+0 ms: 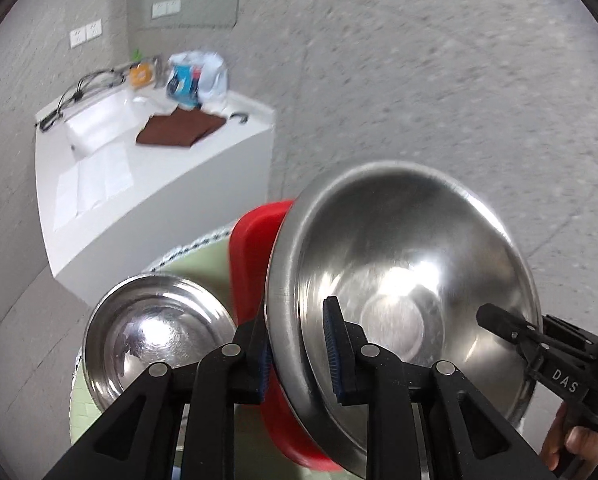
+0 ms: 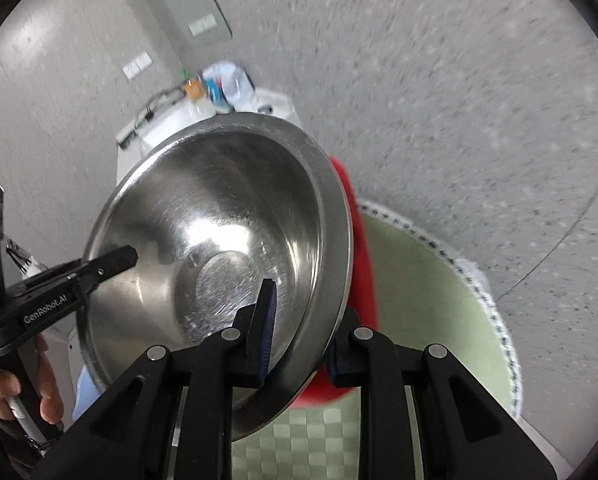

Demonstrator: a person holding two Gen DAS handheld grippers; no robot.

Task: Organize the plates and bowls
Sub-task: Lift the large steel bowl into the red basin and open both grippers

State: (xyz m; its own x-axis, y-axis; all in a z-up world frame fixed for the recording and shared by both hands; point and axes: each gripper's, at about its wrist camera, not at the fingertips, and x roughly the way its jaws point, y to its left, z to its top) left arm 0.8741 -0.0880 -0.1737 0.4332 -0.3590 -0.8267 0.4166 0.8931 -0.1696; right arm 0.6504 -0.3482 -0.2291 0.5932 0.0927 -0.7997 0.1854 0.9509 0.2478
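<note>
Your left hand-held gripper (image 1: pixel 299 350) is clamped on the near rim of the big steel bowl (image 1: pixel 407 280), one blue-padded finger inside the bowl and the other outside, pressed against the red plate (image 1: pixel 251 248) that sits flush behind the bowl. Your right hand-held gripper (image 2: pixel 299 334) grips the opposite rim of the same bowl (image 2: pixel 219 240) in the same way, one finger inside and one on the outer side next to the red plate (image 2: pixel 359 240). Between the two of you the bowl is held tilted steeply on edge, its hollow facing the cameras, lifted above the green checked mat (image 2: pixel 419 280) with its patterned border. In the left wrist view a smaller steel bowl (image 1: pixel 155 332) rests upright on the mat, just left of the gripper and apart from the big bowl. Each view catches the other gripper's finger reaching over the big bowl's rim, with your bare hand (image 2: pixel 15 392) around the handle. Farther off, a white table (image 1: pixel 147 168) stands against the wall, carrying a brown cloth (image 1: pixel 179 130), white papers, cables and a few blurred packages. The floor is grey and speckled, blurred in both views.
</note>
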